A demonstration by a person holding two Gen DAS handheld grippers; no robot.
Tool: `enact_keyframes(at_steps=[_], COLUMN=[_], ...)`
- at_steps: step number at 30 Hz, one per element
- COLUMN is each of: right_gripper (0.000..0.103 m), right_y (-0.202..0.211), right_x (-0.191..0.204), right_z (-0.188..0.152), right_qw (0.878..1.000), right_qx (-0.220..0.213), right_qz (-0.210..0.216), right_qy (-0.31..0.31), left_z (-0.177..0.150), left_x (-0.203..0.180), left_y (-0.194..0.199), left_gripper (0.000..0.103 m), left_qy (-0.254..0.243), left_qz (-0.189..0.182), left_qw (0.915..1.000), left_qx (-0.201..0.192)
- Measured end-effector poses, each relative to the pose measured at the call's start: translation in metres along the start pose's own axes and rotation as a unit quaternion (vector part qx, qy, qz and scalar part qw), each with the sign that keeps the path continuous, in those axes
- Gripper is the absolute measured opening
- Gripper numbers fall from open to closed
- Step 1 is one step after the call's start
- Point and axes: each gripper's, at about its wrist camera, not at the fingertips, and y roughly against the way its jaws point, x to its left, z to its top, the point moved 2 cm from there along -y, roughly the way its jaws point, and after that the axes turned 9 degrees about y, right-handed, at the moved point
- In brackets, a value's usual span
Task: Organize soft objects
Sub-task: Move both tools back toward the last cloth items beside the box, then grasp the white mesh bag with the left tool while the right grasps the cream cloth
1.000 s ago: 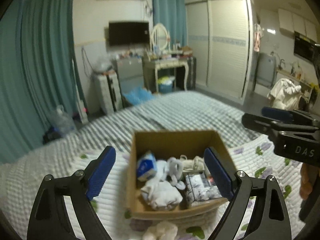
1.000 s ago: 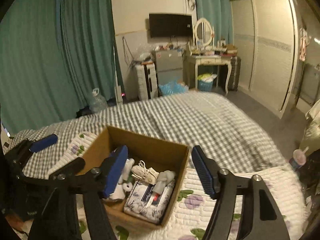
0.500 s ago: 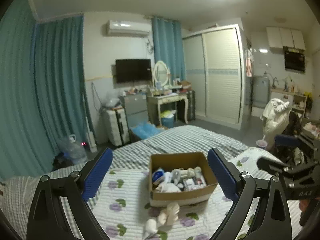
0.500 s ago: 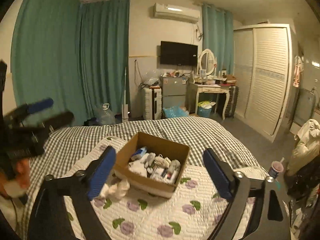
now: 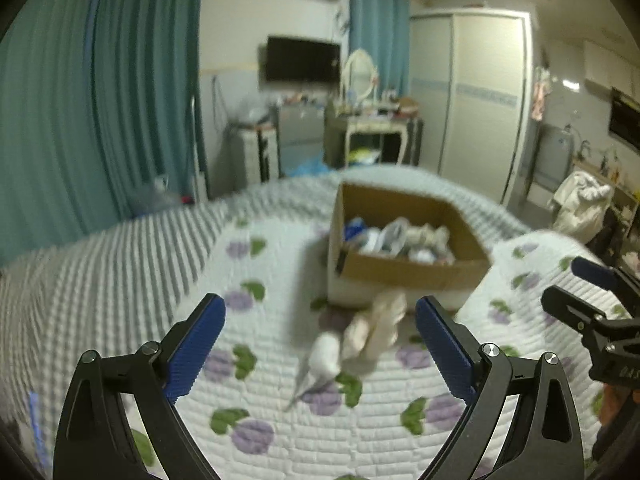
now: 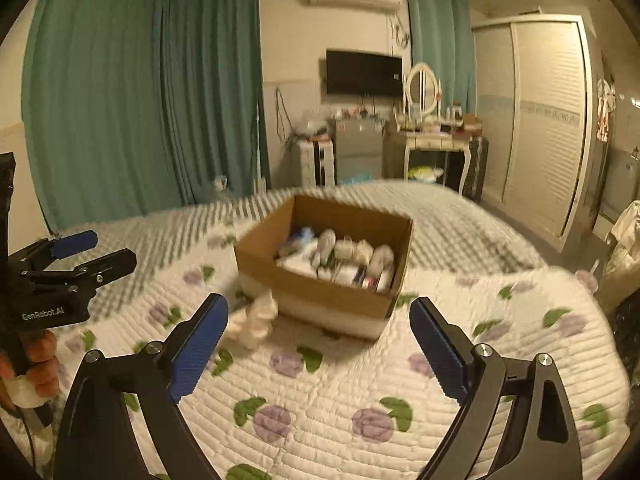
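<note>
A cardboard box (image 5: 404, 240) filled with soft items (image 6: 340, 256) is seen resting on a floral quilt (image 6: 320, 392) spread over a bed (image 5: 100, 264) in a bedroom hung with teal curtains (image 6: 120, 100). Just in front of the box, a small heap of pale cloth pieces (image 5: 360, 340) is left lying loose on the quilt, close to the box wall, though the blur hides whether the two touch. The left hand-held gripper (image 5: 320, 352) is held above the quilt with its blue-padded jaws spread wide and nothing between them. The right hand-held gripper (image 6: 318, 348) is likewise held wide apart and empty, pointed at the box and the pale heap.
</note>
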Motion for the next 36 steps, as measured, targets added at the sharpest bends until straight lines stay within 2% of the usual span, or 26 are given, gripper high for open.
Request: enact_keyframes(at_steps=[5,9,12,14,15,18,22,32,36], right_gripper=[0.093,0.093,0.093,0.093,0.093,0.093,0.093,0.093,0.093], right_y=[-0.056,-0.09,-0.112,-0.122,-0.124,-0.13,-0.132,-0.139,-0.155], right_x=[0.01,0.019,0.019,0.019,0.02,0.023,0.028,0.07,0.095], right_z=[-0.022,-0.037,-0.048,-0.054,-0.055,-0.059,-0.06,-0.044,-0.038], right_qw=[0.999,0.998,0.996,0.995,0.995,0.994,0.994,0.993,0.991], right_qx=[0.042,0.065,0.088,0.099,0.101,0.109,0.11,0.102,0.105], right_qz=[0.016,0.015,0.016,0.018,0.019,0.017,0.022,0.06,0.078], right_qy=[-0.007,-0.001,-0.006,-0.012,-0.013,-0.008,-0.009,0.006,0.016], left_z=[-0.037,-0.066,-0.078,-0.082,-0.083,-0.087,-0.084,-0.065,-0.062], left_x=[0.011,0.019,0.02,0.018,0.017,0.014,0.019,0.051,0.062], left_y=[-0.054,-0.089,-0.112,-0.122,-0.125,-0.131,-0.119,-0.08,-0.083], left_gripper=[0.097,0.096,0.085,0.082,0.075,0.034,0.033,0.033,0.031], left_qy=[0.011,0.0,-0.001,0.001,-0.001,-0.012,-0.001,0.013,0.02], left_qz=[0.006,0.015,0.011,0.003,0.001,-0.007,-0.025,-0.007,0.003], left_qw=[0.9991,0.9971,0.9949,0.9935,0.9933,0.9921,0.9928,0.9966,0.9962], left_qx=[0.04,0.074,0.1,0.114,0.116,0.124,0.117,0.081,0.085])
